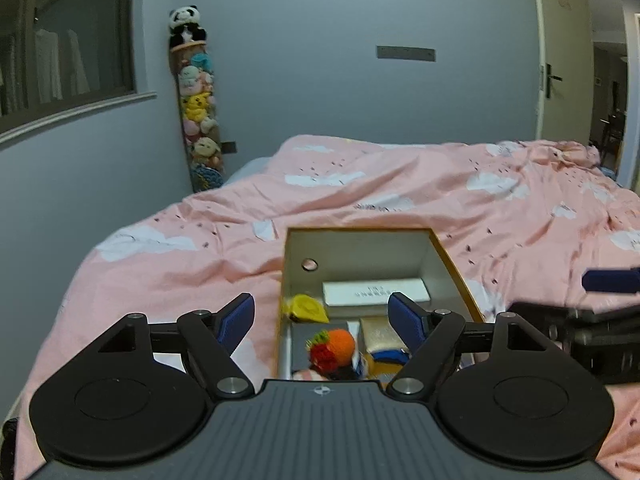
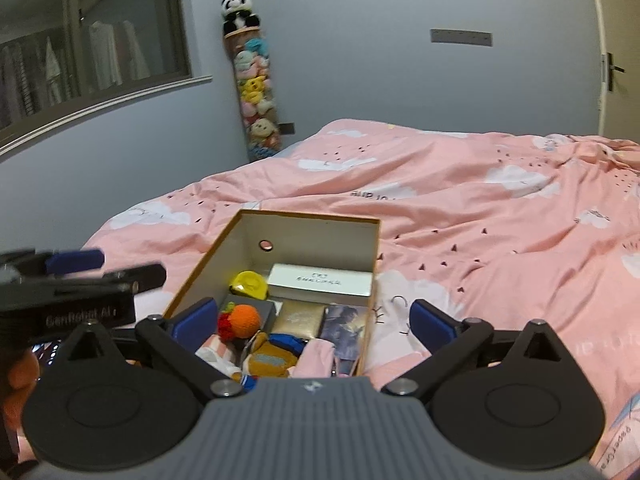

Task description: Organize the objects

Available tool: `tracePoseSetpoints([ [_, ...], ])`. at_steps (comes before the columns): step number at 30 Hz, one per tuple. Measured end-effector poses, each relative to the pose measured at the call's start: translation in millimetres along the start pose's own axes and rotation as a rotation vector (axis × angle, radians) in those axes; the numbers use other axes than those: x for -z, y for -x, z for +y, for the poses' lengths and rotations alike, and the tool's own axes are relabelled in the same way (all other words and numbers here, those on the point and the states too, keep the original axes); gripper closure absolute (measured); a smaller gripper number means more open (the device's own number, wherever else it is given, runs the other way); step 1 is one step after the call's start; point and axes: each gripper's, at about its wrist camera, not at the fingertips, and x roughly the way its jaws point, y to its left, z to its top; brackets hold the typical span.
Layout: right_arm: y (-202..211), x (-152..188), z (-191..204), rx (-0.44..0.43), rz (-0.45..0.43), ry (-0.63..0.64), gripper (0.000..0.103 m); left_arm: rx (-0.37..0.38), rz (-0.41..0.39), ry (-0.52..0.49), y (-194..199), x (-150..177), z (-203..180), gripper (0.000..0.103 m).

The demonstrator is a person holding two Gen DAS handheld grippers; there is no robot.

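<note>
1. A bed covered by a pink duvet (image 1: 400,184) printed with white clouds fills the middle of both views; the cloth lies in loose wrinkles.
2. An open cardboard box (image 2: 304,236) with pale inner walls and a round hole in its far wall sits on the duvet near the bed's closer end.
3. Inside the box: a white rectangular case (image 2: 320,280) against the far wall, a yellow tape measure (image 2: 249,283) beside it, an orange-and-red knitted toy (image 2: 240,318), a gold pouch (image 2: 299,320), a dark printed card (image 2: 344,322) and, nearest the cameras, a heap of small soft items in pink, blue and mustard.
4. The left claw (image 1: 321,320) hangs over the box's near end with its blue-padded fingers spread wide and nothing between them.
5. The right claw (image 2: 316,320) is likewise spread and holds nothing — its left pad is over the box, its right pad over the duvet just outside the box wall.
6. Behind the bed stands a grey-blue wall with a tall narrow column of plush toys (image 2: 256,92) in the corner, a panda on top.
7. A dark window (image 1: 64,40) is at left; a pale door (image 1: 560,60) with a dark handle is at right — ajar in the left wrist view.
</note>
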Motion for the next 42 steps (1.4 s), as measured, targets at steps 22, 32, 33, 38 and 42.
tracePoseSetpoints([
  [22,-41,45,8,0.048,0.144,0.097,0.001,0.017,0.165,0.009,-36,58,-1,0.014],
  [32,-52,51,5,0.054,0.210,0.067,0.001,0.026,0.212,0.015,-42,63,-1,0.014],
  [33,-53,52,5,0.052,0.214,0.064,0.001,0.029,0.213,0.018,-42,63,0,0.014],
  [38,-55,52,5,0.047,0.222,0.059,0.001,0.034,0.203,0.029,-41,62,1,0.014],
  [42,-56,53,5,0.044,0.228,0.059,0.001,0.034,0.202,0.030,-41,61,1,0.014],
])
